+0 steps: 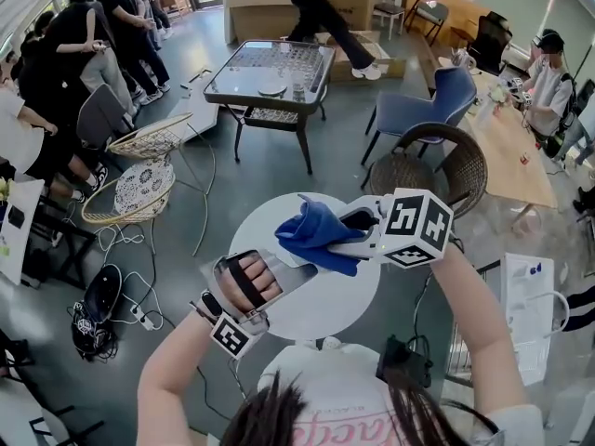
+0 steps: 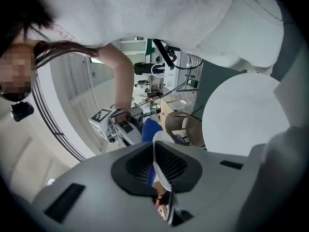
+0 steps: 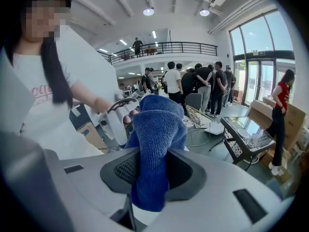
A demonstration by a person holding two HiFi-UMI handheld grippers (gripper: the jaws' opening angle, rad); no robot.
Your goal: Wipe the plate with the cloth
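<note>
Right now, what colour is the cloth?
Blue. The cloth shows best in the right gripper view.

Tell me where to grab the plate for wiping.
Take the plate by its thin rim, edge-on, from the side away from the cloth, as the left gripper does now: the rim fits between the jaws and the faces stay free for wiping.

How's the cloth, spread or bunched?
Bunched: the cloth is wadded in folds, clamped in the right gripper.
</note>
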